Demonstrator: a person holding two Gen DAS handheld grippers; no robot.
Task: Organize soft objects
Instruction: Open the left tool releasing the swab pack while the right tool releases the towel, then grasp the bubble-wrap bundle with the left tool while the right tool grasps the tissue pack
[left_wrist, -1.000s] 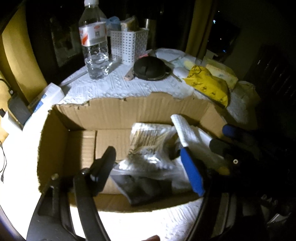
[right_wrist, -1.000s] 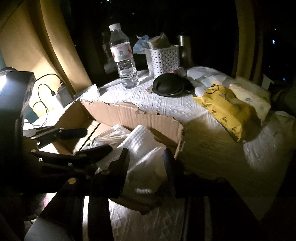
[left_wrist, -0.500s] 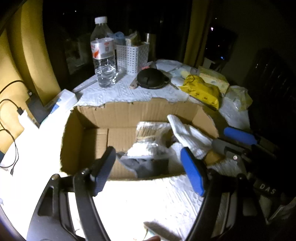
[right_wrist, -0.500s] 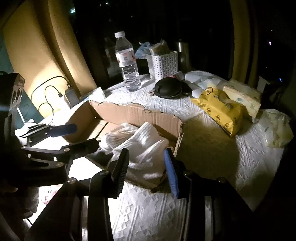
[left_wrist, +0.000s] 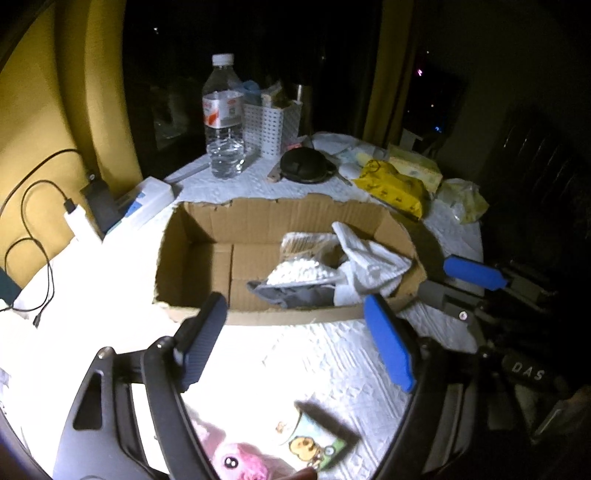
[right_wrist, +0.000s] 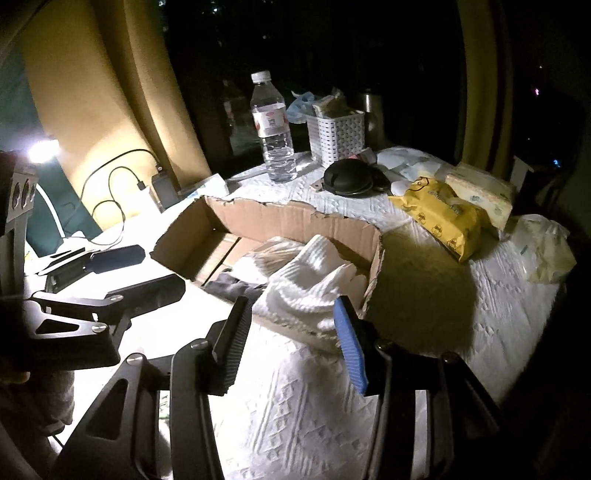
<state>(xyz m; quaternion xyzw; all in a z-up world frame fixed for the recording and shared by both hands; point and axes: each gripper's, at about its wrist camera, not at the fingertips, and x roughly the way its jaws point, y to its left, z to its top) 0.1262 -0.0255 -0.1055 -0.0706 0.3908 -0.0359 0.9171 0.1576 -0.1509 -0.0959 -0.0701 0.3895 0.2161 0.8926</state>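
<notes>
An open cardboard box (left_wrist: 207, 236) (right_wrist: 258, 218) stands on the white-covered table. Inside lie a white knitted cloth (left_wrist: 373, 262) (right_wrist: 306, 284), a clear bag of white bits (left_wrist: 299, 269) and a grey cloth (left_wrist: 291, 295) (right_wrist: 229, 286). My left gripper (left_wrist: 295, 339) is open and empty, hanging above the table in front of the box. My right gripper (right_wrist: 291, 339) is open and empty, just in front of the box's right corner; it also shows in the left wrist view (left_wrist: 469, 275). A pink plush toy (left_wrist: 240, 461) and a small cartoon-printed pack (left_wrist: 314, 443) lie near the table's front edge.
Behind the box stand a water bottle (left_wrist: 223, 122) (right_wrist: 273, 129), a white basket (left_wrist: 271, 125) (right_wrist: 340, 134) and a black round case (left_wrist: 304, 166) (right_wrist: 349, 177). A yellow wipes pack (left_wrist: 393, 186) (right_wrist: 443, 214) and tissue packs (right_wrist: 480, 194) lie at the right. Chargers and cables (left_wrist: 37, 218) lie at the left.
Both grippers have pulled back and up out of the box. The white cloth stays in the box. The pink toy and printed pack have come into the left wrist view.
</notes>
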